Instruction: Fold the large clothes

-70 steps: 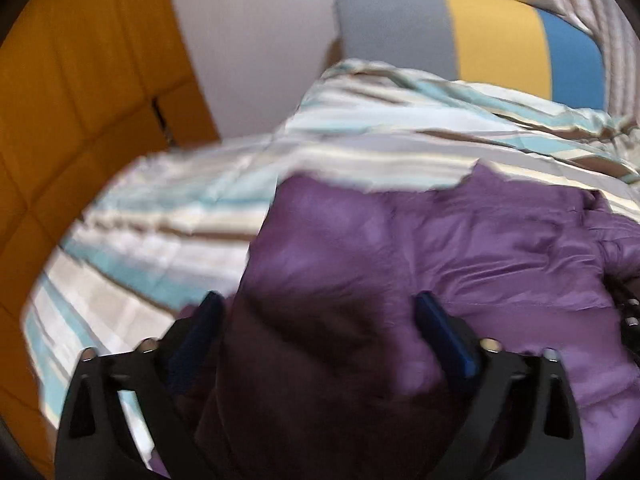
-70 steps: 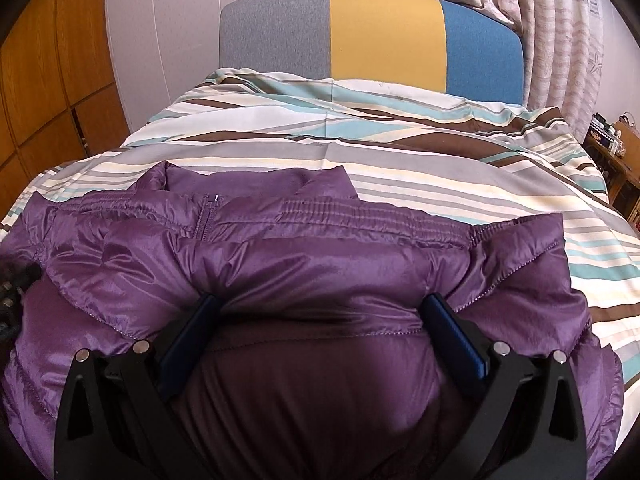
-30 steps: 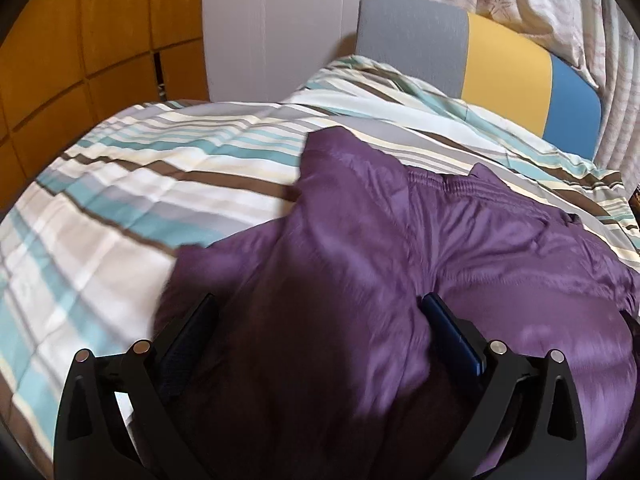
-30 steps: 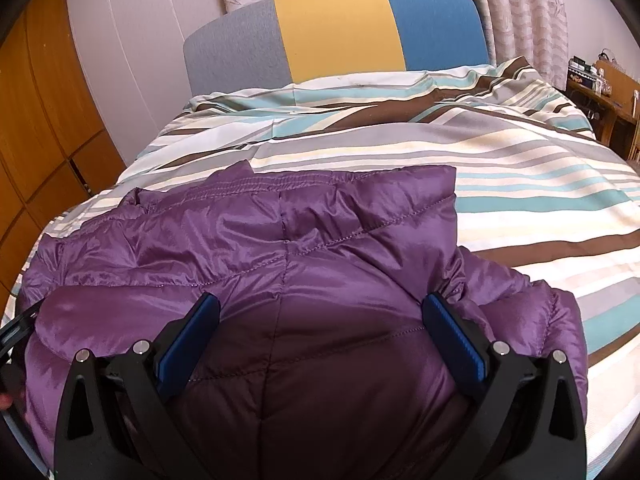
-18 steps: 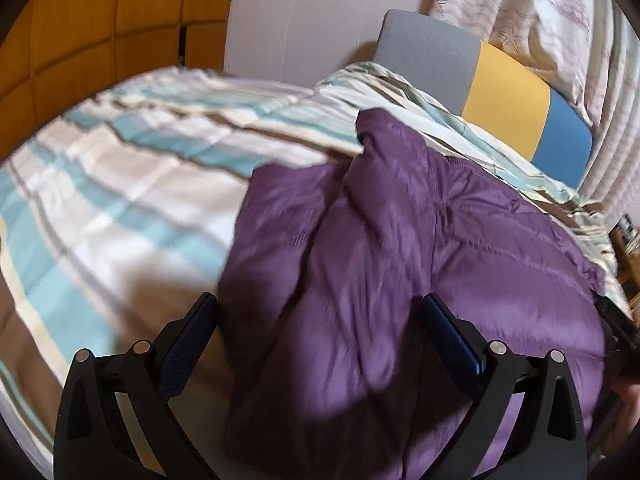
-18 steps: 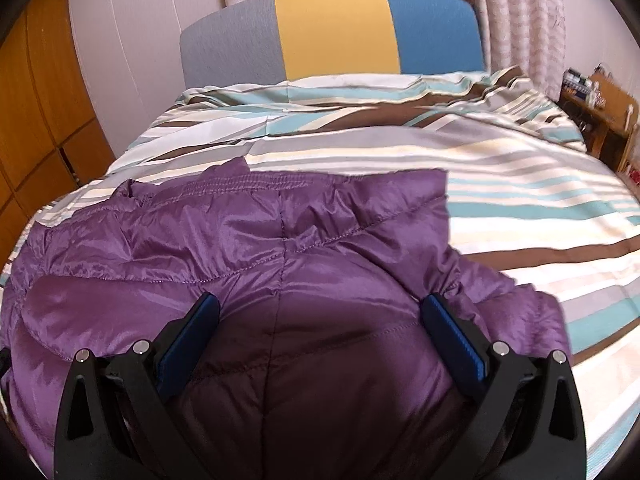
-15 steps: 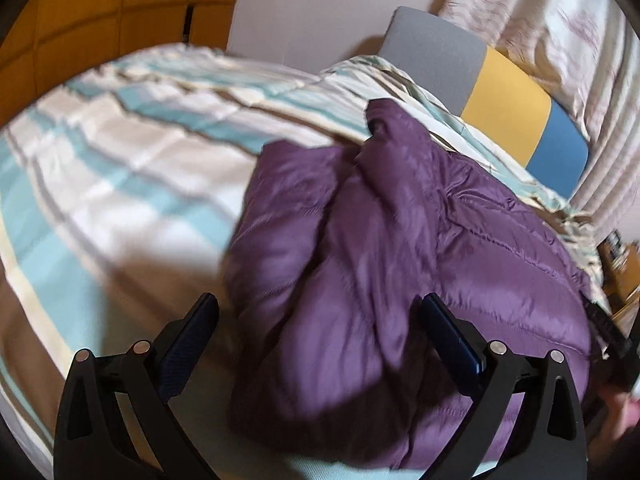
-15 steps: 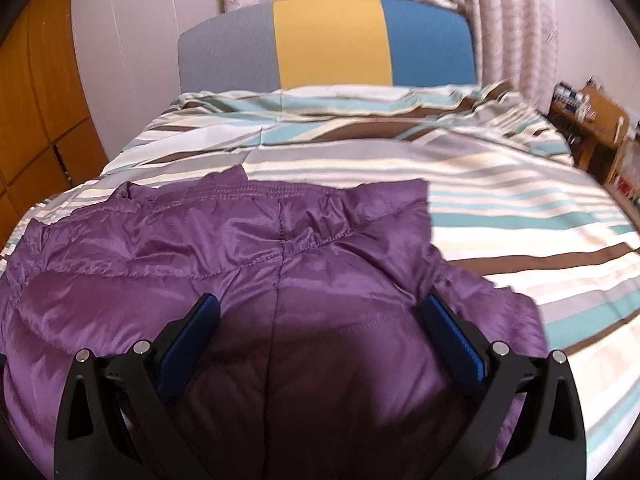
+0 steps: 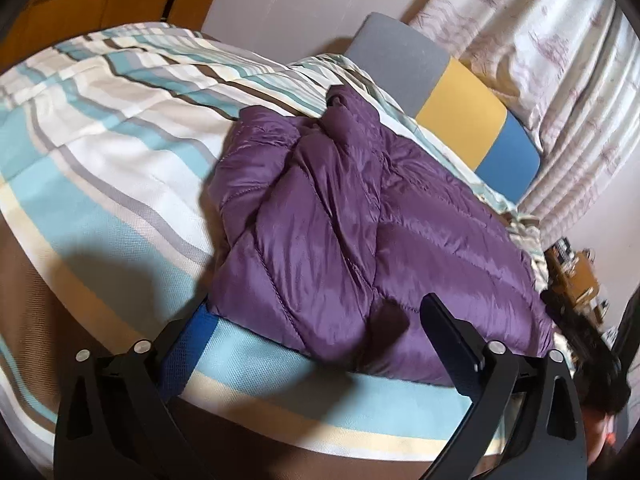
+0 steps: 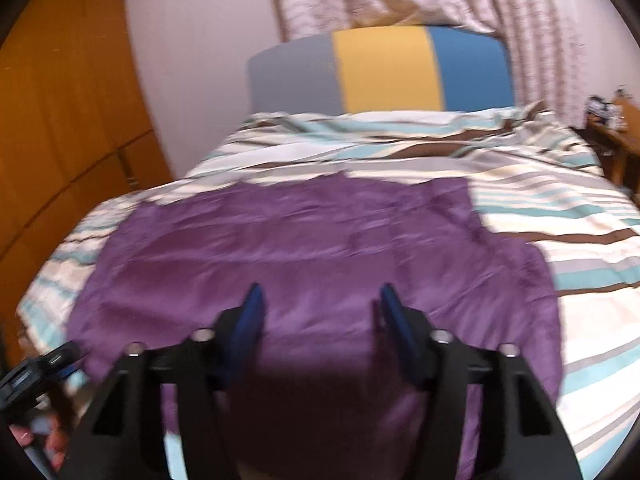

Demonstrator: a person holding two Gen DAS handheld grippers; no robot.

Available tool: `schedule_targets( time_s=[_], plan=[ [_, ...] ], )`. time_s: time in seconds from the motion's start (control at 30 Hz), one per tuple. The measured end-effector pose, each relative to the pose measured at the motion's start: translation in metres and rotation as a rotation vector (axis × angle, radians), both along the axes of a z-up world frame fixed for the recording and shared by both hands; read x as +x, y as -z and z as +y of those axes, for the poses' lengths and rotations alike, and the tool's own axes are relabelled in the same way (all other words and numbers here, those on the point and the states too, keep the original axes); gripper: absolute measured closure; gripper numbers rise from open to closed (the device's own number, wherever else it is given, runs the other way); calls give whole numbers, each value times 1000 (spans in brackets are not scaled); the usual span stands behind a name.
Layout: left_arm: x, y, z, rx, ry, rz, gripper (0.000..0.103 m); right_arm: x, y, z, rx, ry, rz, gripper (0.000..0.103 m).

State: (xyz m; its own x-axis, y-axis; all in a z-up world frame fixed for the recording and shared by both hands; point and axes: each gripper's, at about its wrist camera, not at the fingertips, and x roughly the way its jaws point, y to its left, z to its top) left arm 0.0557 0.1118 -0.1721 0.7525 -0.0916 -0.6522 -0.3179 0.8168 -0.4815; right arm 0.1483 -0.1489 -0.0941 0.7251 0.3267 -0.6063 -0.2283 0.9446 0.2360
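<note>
Purple puffer jacket (image 9: 360, 216) lies bunched and folded on the striped bed cover (image 9: 100, 168), near the foot edge, headboard (image 10: 380, 68) beyond. Left tool (image 9: 316, 320) is spread wide, holding nothing, its fingers either side of the jacket's near edge. Right tool (image 10: 320, 308) hangs above the jacket, partly open and empty; that view is blurred.

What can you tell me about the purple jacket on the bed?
The jacket is purple, glossy and puffy, with quilted stitch lines; it looks like a down coat. It lies folded into a rough, lumpy rectangle on the striped bedcover, near the bed's foot edge, its collar end toward the headboard. Neither hand-held gripper grips it: the left and right ones are open, above its near edge.
</note>
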Motion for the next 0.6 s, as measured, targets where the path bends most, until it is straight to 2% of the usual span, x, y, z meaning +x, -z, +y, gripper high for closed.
schedule_targets(
  time_s=[0.03, 0.13, 0.23, 0.37, 0.5, 0.6],
  plan=[
    [1, 0, 3, -20, -7, -7, 9, -4, -1, 5, 10, -37, 2, 71],
    [5, 2, 17, -96, -62, -33, 18, -17, -4, 26, -12, -136, -23, 78],
    [13, 2, 24, -124, -95, -34, 21, -20, 4, 45, -67, -179, -15, 81],
    [15, 0, 13, -125, -115, -18, 21, -6, 32, 59, -159, -178, 53, 81],
    [11, 2, -6, -153, -87, -15, 21, 0, 41, 60, -168, -177, 76, 81],
    [15, 2, -7, -181, -107, -26, 21, 0, 43, 59, -165, -176, 70, 81]
  ],
)
